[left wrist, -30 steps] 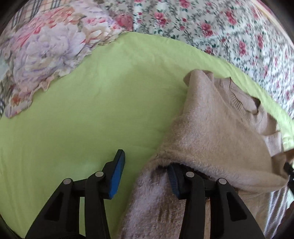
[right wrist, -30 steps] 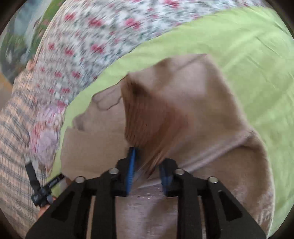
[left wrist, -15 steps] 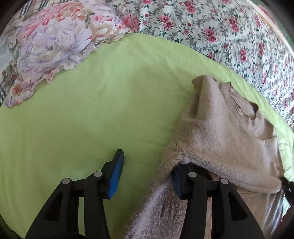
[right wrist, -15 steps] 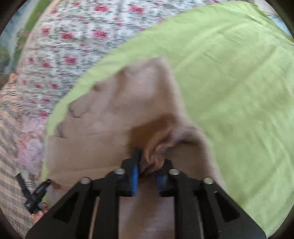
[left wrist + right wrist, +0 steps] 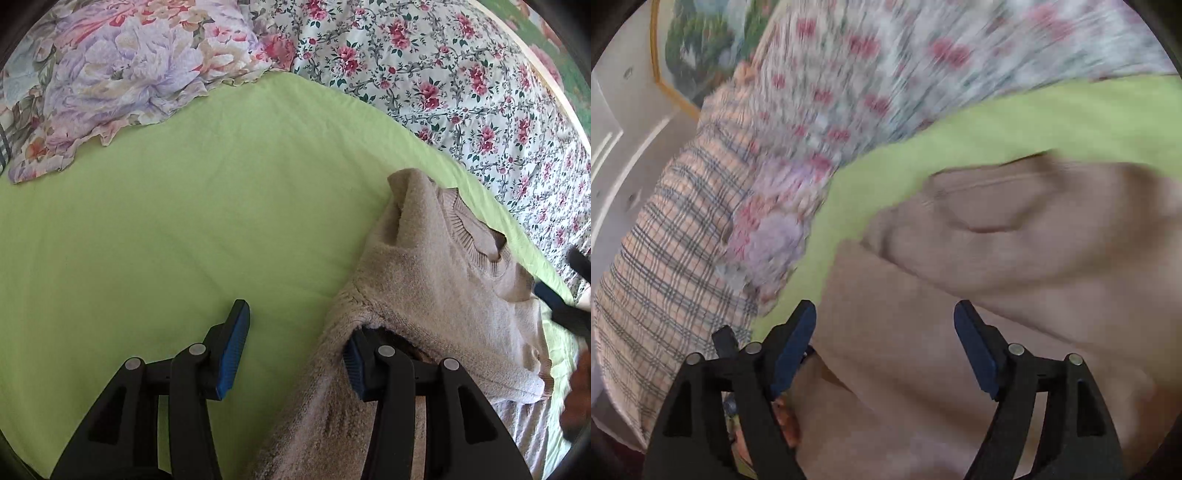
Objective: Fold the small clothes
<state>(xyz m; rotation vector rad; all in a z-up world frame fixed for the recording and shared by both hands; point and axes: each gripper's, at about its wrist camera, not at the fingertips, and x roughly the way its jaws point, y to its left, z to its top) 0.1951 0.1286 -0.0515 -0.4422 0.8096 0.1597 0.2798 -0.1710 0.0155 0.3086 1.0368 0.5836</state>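
Note:
A fuzzy beige sweater lies on the green sheet, its ribbed collar toward the far right, one side folded over the body. My left gripper is open; its right finger is tucked under the sweater's folded edge, its left finger rests over bare sheet. In the right wrist view, which is blurred, the sweater fills the middle and right. My right gripper is open and empty above the sweater.
A floral quilt borders the sheet at the back and right, with a purple flowered pillow at the back left. A plaid cloth lies left in the right wrist view. The other gripper shows at the right edge.
My right gripper was shut on a lifted part of the sweater, carried it over the body, and has now let go and opened. The left gripper stayed open and barely moved.

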